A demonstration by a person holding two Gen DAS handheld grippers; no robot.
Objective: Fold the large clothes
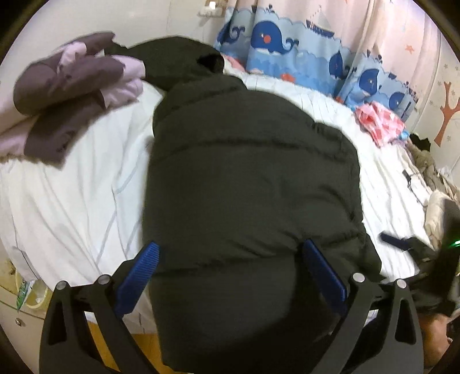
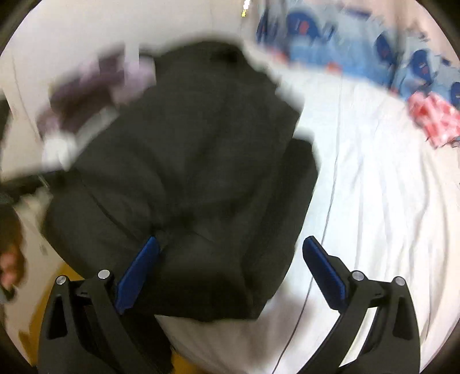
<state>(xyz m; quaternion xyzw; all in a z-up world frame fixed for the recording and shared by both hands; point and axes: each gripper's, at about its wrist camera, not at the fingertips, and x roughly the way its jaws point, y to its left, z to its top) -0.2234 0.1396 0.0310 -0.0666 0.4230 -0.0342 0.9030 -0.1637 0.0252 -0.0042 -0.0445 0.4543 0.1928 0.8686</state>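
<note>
White bed sheet (image 1: 72,184) with faint stripes, wrinkled. Behind it, whale-print curtain (image 1: 287,43) and pale wall (image 1: 161,17); right of the curtain, tree decal (image 1: 447,112). Below the sheet's near edge, orange-brown floor (image 1: 138,345).

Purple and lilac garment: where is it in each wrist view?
Left wrist: purple and lilac garment upper left, on the white bed, left of the black puffer jacket.
Right wrist: upper left, blurred, touching the jacket.
Shared landmark: whale curtain.
</note>
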